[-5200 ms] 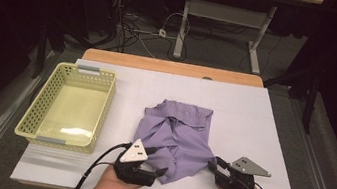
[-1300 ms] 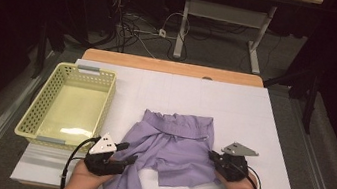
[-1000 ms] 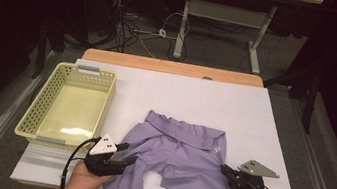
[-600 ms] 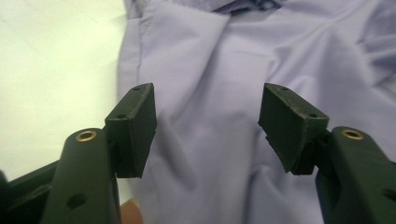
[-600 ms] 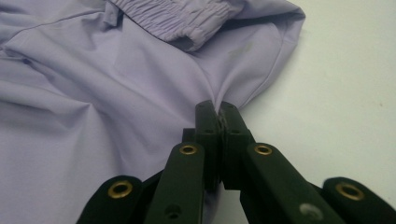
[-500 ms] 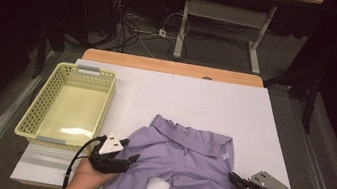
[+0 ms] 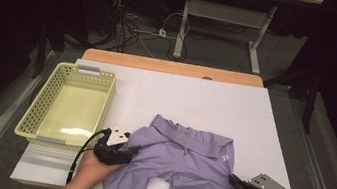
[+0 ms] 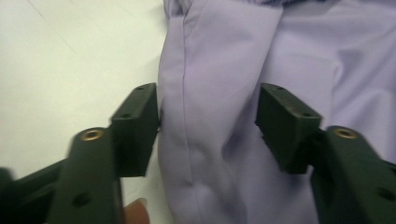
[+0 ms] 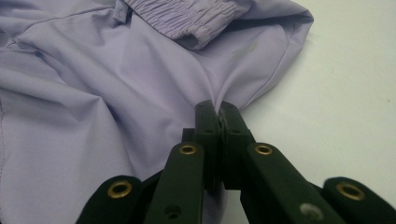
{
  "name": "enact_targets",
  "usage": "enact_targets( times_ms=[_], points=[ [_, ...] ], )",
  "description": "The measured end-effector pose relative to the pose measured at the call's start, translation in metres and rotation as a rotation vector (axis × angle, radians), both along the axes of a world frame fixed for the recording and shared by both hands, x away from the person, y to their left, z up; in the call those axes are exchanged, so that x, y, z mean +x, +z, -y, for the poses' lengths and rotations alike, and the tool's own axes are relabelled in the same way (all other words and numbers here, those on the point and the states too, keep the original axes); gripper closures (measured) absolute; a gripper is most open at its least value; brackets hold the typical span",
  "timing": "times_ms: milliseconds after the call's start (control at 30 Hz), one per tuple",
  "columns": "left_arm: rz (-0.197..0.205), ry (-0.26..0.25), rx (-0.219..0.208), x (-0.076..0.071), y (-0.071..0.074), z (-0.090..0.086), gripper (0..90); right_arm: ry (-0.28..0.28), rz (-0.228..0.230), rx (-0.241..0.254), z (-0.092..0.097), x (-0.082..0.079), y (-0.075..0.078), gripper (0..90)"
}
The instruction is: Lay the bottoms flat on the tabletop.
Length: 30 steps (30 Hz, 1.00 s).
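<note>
A pair of lilac shorts (image 7: 181, 164) lies on the white table cover (image 7: 215, 106) near its front edge, waistband (image 7: 190, 136) away from the person, legs toward them; the garment is largely spread but not flat; creases run across the middle, and the leg at the left hangs partly over the front edge.

The right gripper (image 7: 240, 183) is clamped on the hem at the shorts' right corner; in the right gripper view its jaws stand pressed together with cloth pinched between them (image 9: 219, 114). The left gripper (image 7: 132, 148) sits at the garment's left edge with its jaws apart; in the left gripper view they straddle a fold of the fabric (image 8: 208, 126); the jaws have just been closing, yet the pads do not yet press the cloth.

Judgement: spreading is well advanced; what remains is a firm hold on the left side, smoothing, then presumably folding and transfer to the yellow basket (image 7: 71, 105), which stands empty at the left.

Room: the far half of the cover is bare and offers ample space; the front edge is close under both hands; the basket's near corner stands just beside the left gripper and limits travel leftward.
</note>
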<state>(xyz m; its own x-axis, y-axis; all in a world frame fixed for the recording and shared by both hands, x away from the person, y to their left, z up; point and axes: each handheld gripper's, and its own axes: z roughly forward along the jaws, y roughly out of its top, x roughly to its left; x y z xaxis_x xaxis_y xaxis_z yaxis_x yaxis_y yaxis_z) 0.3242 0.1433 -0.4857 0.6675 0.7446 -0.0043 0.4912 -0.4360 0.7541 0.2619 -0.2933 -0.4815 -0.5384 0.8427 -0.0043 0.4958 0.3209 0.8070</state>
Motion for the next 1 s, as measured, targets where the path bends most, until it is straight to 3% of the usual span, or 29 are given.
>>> enact_targets(
  times_ms=[100,233,367,600,733,867,1000],
  points=[
    [-0.002,-0.003,0.036,0.0,0.0,0.002,53.4,-0.004,0.002,0.001,-0.001,-0.001,-0.001,88.7],
    [-0.003,-0.033,0.059,-0.002,-0.001,0.002,77.8,-0.004,0.003,-0.003,-0.002,-0.002,-0.001,88.7],
    [0.02,-0.052,0.077,-0.012,0.003,-0.001,85.6,-0.003,0.006,0.004,-0.001,-0.003,-0.001,88.7],
    [-0.004,-0.068,0.045,-0.039,0.007,-0.014,85.7,-0.008,0.011,0.021,0.004,-0.004,0.002,86.5],
    [-0.012,-0.058,0.019,-0.042,0.008,-0.017,85.1,-0.017,0.035,0.062,0.005,-0.002,0.008,72.9],
    [0.009,-0.07,-0.027,-0.042,0.007,-0.018,67.6,0.001,0.096,0.104,-0.005,-0.005,0.026,63.1],
    [0.052,-0.08,-0.061,-0.042,0.006,-0.016,48.3,0.053,0.118,0.115,-0.03,0.0,0.039,56.3]
  ],
)
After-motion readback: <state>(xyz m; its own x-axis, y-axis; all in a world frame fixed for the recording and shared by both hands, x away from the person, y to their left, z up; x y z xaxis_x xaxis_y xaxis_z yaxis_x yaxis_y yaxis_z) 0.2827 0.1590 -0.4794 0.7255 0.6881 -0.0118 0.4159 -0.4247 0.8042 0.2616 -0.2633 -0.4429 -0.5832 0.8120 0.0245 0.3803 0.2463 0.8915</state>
